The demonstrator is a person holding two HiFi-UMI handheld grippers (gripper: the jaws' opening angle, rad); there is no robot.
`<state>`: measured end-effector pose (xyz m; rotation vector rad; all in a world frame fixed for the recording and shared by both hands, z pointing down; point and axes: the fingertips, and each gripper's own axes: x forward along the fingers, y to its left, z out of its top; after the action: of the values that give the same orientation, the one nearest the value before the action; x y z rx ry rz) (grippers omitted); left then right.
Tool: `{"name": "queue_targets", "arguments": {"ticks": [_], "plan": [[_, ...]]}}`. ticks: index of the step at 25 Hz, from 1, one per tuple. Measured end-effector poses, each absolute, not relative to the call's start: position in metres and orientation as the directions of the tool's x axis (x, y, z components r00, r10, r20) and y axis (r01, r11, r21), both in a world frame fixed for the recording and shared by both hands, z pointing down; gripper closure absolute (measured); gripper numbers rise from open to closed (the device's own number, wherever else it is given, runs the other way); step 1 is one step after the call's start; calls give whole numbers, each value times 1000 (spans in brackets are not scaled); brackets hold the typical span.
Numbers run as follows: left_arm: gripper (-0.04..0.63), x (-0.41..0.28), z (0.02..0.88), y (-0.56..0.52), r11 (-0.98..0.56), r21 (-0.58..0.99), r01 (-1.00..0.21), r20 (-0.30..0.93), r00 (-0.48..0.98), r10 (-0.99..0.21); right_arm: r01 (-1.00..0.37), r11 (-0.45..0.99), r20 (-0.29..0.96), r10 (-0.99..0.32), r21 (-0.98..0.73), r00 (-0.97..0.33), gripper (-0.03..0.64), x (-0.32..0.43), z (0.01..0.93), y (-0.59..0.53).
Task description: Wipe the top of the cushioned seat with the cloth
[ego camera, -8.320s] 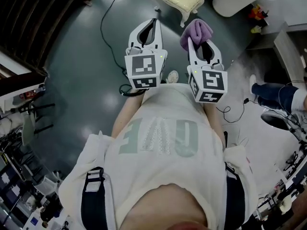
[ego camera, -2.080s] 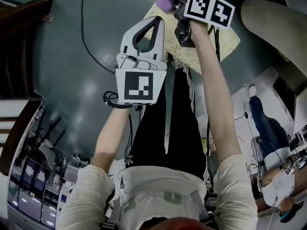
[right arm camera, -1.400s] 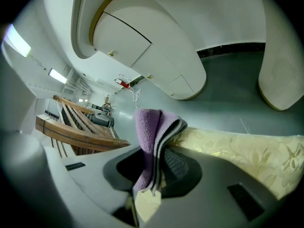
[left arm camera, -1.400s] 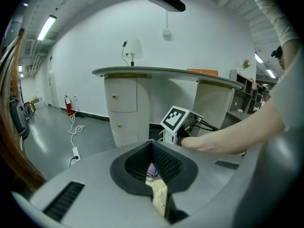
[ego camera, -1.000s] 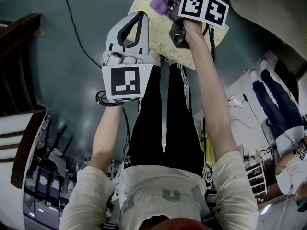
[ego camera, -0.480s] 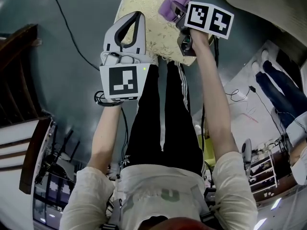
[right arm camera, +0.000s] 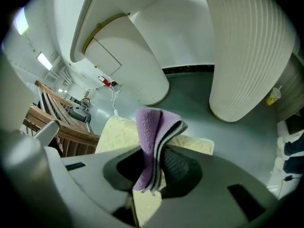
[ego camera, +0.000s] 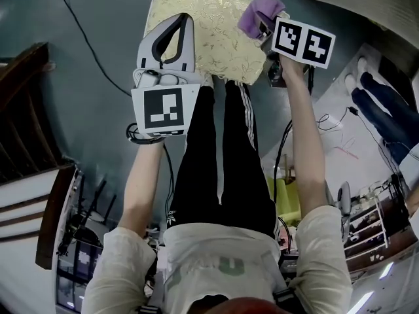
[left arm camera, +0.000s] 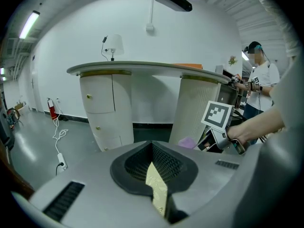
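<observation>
The cushioned seat (ego camera: 209, 25) has a pale yellow patterned top and lies at the top of the head view, in front of my legs. My right gripper (ego camera: 265, 25) is shut on a folded purple cloth (ego camera: 258, 15), held at the seat's right far corner. In the right gripper view the cloth (right arm camera: 152, 132) sticks up from between the jaws of this gripper (right arm camera: 159, 156), with the seat (right arm camera: 114, 132) behind and below it. My left gripper (ego camera: 180, 21) hovers over the seat's left part, shut and holding nothing. A sliver of the seat (left arm camera: 156, 189) shows under the left gripper (left arm camera: 153, 146).
A white rounded counter (left arm camera: 107, 108) and a ribbed white pillar (left arm camera: 197, 108) stand beyond the seat. A black cable (ego camera: 85, 25) runs over the grey floor at left. Dark wooden furniture (ego camera: 26, 97) is far left. Another person's legs (ego camera: 386, 110) are at right.
My right gripper has carried the cloth rightward across the seat to its right far corner. The left gripper has stayed over the seat's left side.
</observation>
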<state>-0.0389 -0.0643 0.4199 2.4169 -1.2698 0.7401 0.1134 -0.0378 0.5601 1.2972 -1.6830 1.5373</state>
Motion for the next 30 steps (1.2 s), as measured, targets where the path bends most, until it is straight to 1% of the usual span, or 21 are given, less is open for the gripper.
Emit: {"name": "queue_targets", "arguments": {"ticks": [11, 15, 30], "plan": [[589, -20, 416, -63, -588, 22, -809, 580, 489, -652, -917, -116, 892, -307, -381, -331, 526, 167, 555, -7], [589, -13, 417, -61, -592, 23, -805, 582, 493, -647, -918, -144, 897, -314, -371, -313, 526, 182, 557, 3], [589, -1, 421, -57, -619, 16, -785, 588, 508, -630, -943, -132, 917, -306, -307, -256, 526, 204, 569, 17]]}}
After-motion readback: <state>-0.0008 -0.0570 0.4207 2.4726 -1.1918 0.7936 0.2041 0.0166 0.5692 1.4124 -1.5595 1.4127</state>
